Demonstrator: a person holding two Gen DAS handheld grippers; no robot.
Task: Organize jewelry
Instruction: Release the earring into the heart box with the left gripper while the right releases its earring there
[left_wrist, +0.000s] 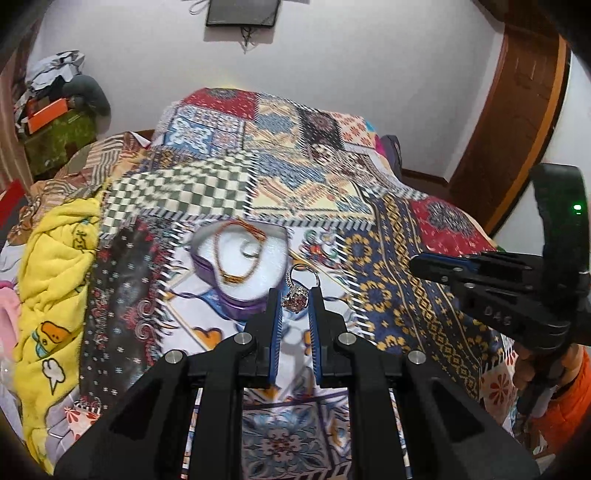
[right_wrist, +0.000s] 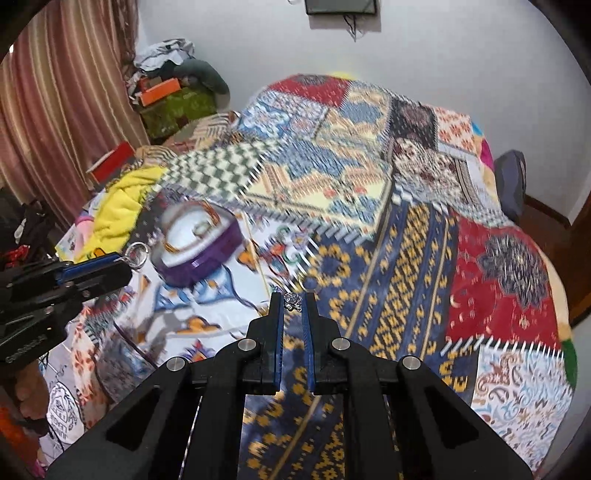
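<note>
My left fingers (left_wrist: 294, 301) pinch a light, hard, slippery ring (left_wrist: 297, 295) by its stone; my right fingers (right_wrist: 292, 303) grip another small ring (right_wrist: 292, 301).

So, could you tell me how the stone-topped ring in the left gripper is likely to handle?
The ring, pinched at its stone cluster by the left gripper, looks light and rigid. Its smooth metal band may pivot or slip between the pads. On the soft quilt it should probably settle rather than roll.

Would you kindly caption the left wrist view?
Left gripper holding a gemstone ring beside the purple jewelry box.
</note>
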